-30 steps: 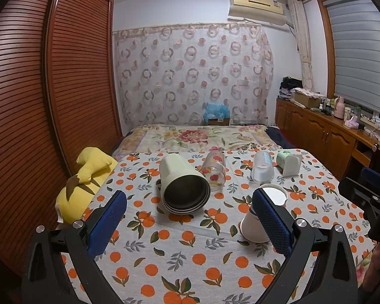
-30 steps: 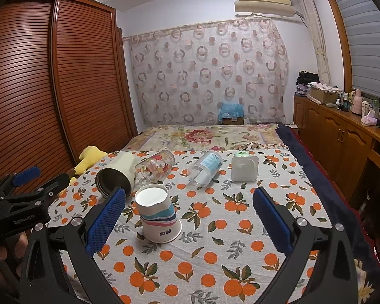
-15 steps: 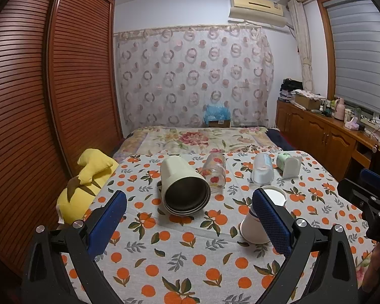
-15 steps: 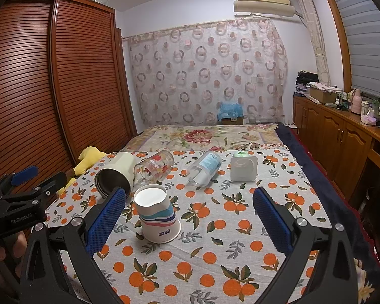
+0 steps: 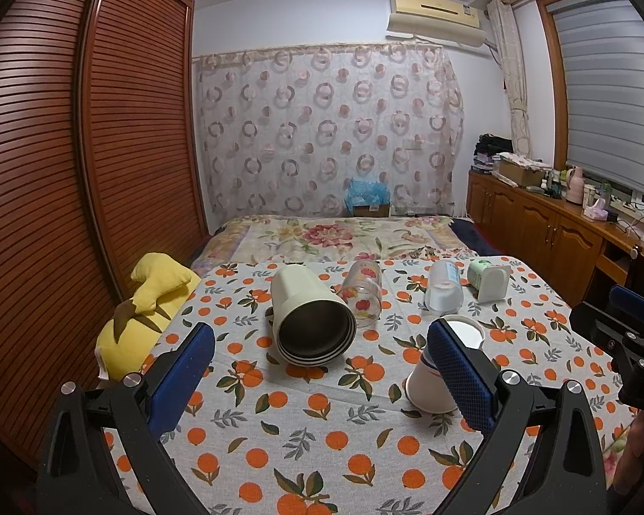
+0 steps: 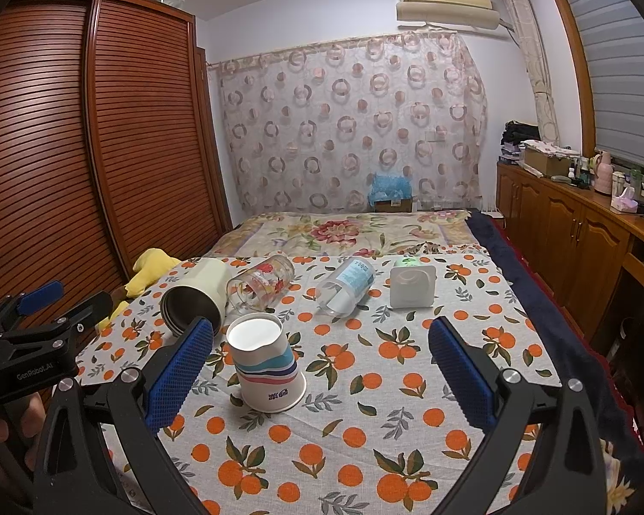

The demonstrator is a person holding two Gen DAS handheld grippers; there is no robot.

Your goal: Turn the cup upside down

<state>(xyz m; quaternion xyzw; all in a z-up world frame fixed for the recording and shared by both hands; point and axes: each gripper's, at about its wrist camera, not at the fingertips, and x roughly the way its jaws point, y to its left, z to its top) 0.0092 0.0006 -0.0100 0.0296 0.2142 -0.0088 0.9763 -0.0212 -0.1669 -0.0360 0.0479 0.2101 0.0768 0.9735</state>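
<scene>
Little has shifted since a second ago. My right gripper [image 6: 317, 369] gapes empty; the paper cup [image 6: 265, 365] stands rim-down just inside its left finger, nearer than my open left gripper [image 5: 322, 369].

Paper cup [image 6: 266, 367] w/ white body, pink/blue/purple wavy bands & blue print near the rim (print unreadable). Already upside down: wide mouth down on the orange-print cloth, white base facing up, leaning slightly. In left wrist view [image 5: 431, 380] it's partly hidden behind a blue finger pad.
</scene>
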